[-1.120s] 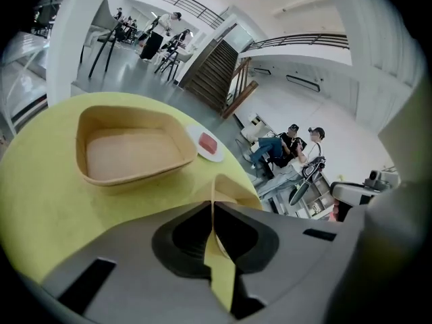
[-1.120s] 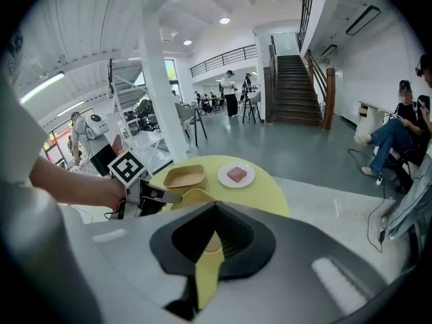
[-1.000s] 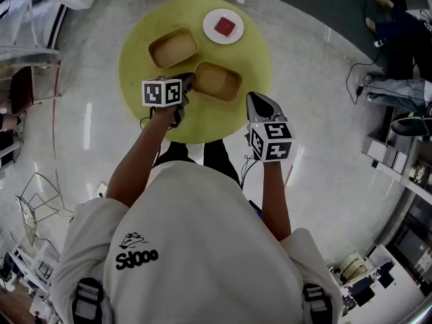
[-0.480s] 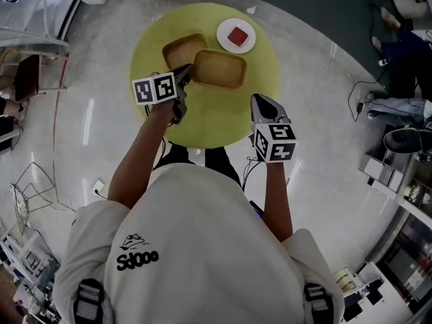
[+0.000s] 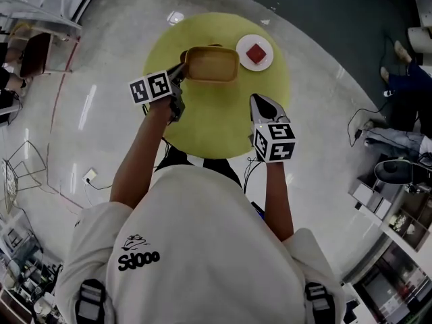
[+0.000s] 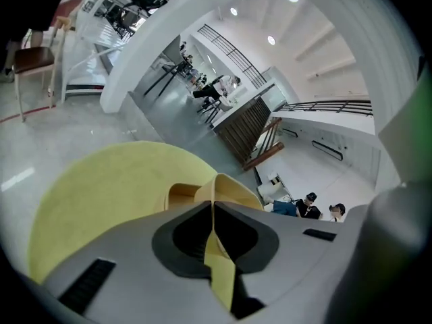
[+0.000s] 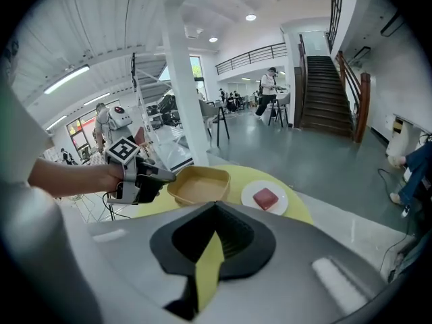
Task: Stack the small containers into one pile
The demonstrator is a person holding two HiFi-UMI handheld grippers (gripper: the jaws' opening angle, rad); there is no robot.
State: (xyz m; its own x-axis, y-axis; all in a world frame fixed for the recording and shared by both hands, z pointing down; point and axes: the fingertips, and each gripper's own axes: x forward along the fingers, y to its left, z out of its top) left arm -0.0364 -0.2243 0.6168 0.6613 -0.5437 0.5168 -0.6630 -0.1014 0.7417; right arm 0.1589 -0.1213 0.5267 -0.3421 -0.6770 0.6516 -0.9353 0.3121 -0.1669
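Note:
My left gripper [image 5: 181,73] is shut on the left rim of a shallow yellow container [image 5: 211,64], at the far side of the round yellow table [image 5: 216,123]. In the left gripper view the rim [image 6: 229,191] sits pinched between the jaws. A second yellow container [image 6: 177,196] shows just beyond and under it. In the head view the held container covers the second one almost fully. My right gripper [image 5: 260,104] hangs shut and empty over the table's near right part. The right gripper view also shows the held container [image 7: 200,185] and the left gripper [image 7: 164,176].
A white plate [image 5: 247,45] carrying a red block [image 5: 256,52] sits right of the containers, also seen as the white plate [image 7: 250,195] in the right gripper view. Around the table lies pale polished floor [image 5: 101,133]. Furniture stands at the left edge, and a seated person is at the far right.
My left gripper has carried the near container away from me and leftward, over the other container, which now lies hidden beneath it. The right gripper has stayed put.

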